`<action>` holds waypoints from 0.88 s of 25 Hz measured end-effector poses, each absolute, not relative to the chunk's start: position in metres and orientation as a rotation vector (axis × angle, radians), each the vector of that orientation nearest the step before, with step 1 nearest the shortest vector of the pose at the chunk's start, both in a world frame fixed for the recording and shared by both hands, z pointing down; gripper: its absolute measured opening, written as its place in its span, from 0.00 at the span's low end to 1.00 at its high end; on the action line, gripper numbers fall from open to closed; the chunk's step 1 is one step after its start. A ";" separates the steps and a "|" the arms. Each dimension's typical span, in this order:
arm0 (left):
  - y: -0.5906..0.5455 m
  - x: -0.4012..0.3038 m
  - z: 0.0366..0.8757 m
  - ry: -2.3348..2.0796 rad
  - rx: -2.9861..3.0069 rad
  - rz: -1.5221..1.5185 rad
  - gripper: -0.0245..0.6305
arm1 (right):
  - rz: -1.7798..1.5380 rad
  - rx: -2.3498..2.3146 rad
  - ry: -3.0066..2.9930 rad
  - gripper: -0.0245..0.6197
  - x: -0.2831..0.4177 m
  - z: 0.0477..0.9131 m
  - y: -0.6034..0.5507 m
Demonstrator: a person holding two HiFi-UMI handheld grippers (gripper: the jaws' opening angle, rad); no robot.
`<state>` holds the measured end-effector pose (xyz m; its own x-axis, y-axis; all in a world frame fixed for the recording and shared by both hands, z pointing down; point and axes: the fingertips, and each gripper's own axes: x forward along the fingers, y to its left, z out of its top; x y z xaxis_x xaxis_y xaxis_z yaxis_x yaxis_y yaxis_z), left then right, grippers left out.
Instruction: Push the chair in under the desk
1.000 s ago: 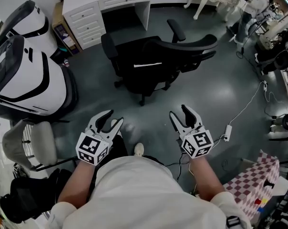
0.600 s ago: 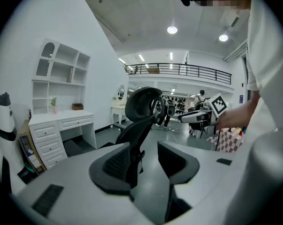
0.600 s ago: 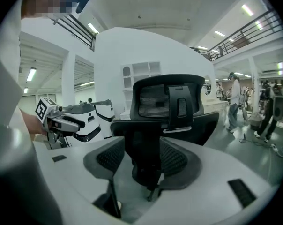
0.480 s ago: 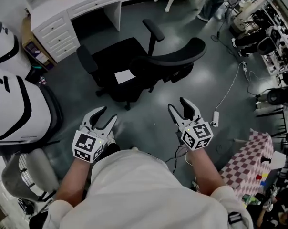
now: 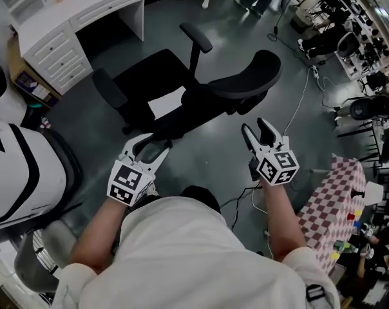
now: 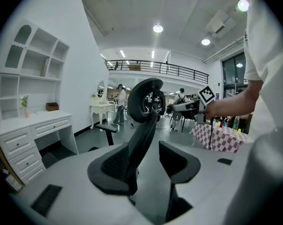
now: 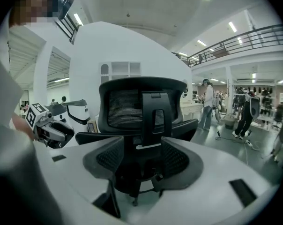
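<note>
A black office chair (image 5: 181,85) stands on the grey floor, its seat toward the white desk (image 5: 78,5) at the top left and its curved backrest (image 5: 246,82) toward me. Just short of the chair's near side is my left gripper (image 5: 149,145). Its jaws have just been opening and nothing is between them. My right gripper (image 5: 256,129) is open just below the backrest, apart from it. The left gripper view shows the backrest (image 6: 144,121) edge-on beyond that gripper (image 6: 146,165). In the right gripper view the chair's back (image 7: 141,109) fills the middle, ahead of the empty jaws.
A white paper (image 5: 165,102) lies on the seat. Large white-and-black shells (image 5: 20,166) stand at the left, a grey chair (image 5: 33,262) at the lower left. A cable (image 5: 301,102) runs over the floor at the right, near a checkered cloth (image 5: 336,205).
Both grippers have moved forward, closer to the chair. The chair and desk have shifted in the head view, and the left jaws stand a little wider.
</note>
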<state>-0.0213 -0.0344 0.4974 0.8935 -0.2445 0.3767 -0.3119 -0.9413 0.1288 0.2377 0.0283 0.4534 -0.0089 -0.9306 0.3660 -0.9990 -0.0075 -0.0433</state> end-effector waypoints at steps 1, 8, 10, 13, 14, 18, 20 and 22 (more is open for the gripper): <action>-0.036 -0.018 0.500 -0.405 2.877 0.548 0.34 | 0.431 2.044 -2.027 0.39 0.241 0.454 0.026; -0.041 0.006 0.517 -0.366 2.882 0.621 0.36 | 0.408 2.009 -2.062 0.45 0.259 0.449 0.006; -0.043 0.012 0.521 -0.381 2.875 0.653 0.37 | 0.401 1.980 -2.087 0.48 0.264 0.447 -0.003; -0.045 0.018 0.526 -0.426 2.869 0.687 0.37 | 0.407 1.931 -2.133 0.50 0.270 0.448 -0.015; -0.046 0.020 0.527 -0.443 2.867 0.698 0.37 | 0.408 1.912 -2.154 0.50 0.270 0.448 -0.019; -0.048 0.029 0.531 -0.506 2.851 0.722 0.37 | 0.380 1.808 -2.229 0.50 0.267 0.449 -0.027; -0.046 0.032 0.533 -0.523 2.839 0.739 0.38 | 0.367 1.780 -2.253 0.50 0.269 0.449 -0.028; -0.043 0.035 0.534 -0.534 2.830 0.750 0.38 | 0.355 1.769 -2.272 0.50 0.271 0.449 -0.027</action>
